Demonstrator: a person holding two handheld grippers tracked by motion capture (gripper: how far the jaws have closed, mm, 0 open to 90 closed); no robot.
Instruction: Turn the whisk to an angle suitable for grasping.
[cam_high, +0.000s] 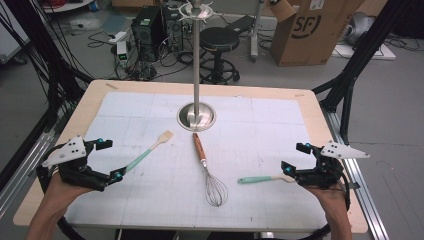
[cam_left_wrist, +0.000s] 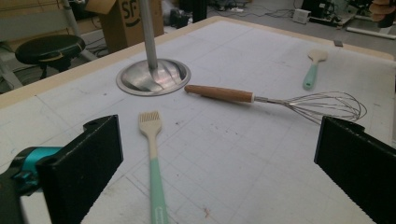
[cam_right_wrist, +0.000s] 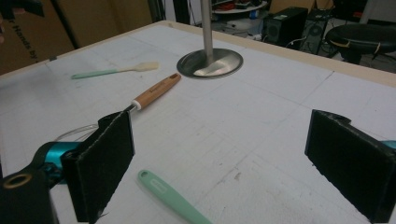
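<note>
Both tongs apart, nothing clamped. Left tongs (cam_high: 114, 161) sit at the handle end of the pastry brush (cam_high: 148, 153), jaws spread either side of its mint handle, pads not on it. Right tongs (cam_high: 295, 161) likewise at the near end of the mint-handled spatula (cam_high: 262, 179), jaws wide, handle running in between them in the right gripper view, no contact I can see.

Layout: brush lies left of centre on the worktop (cam_high: 310, 107), bristles pointing toward the steel stand (cam_high: 197, 115) at the back middle. Whisk (cam_high: 207, 170) lies flat between the two, wooden handle toward the stand base, wires toward me. Spatula lies to the right, roughly crosswise. All three flat, apart from each other.

My read: this is the pre-grasp step, both tools lined up, neither picked. The hooks at the stand's top suggest hanging, but that's a guess.

Next: drop each pair low enough that the pads straddle the handle, then close. The handles are thin and flat on the mat, so the pads need to come almost to the surface, or they'll pinch air or skid the tool away.
</note>
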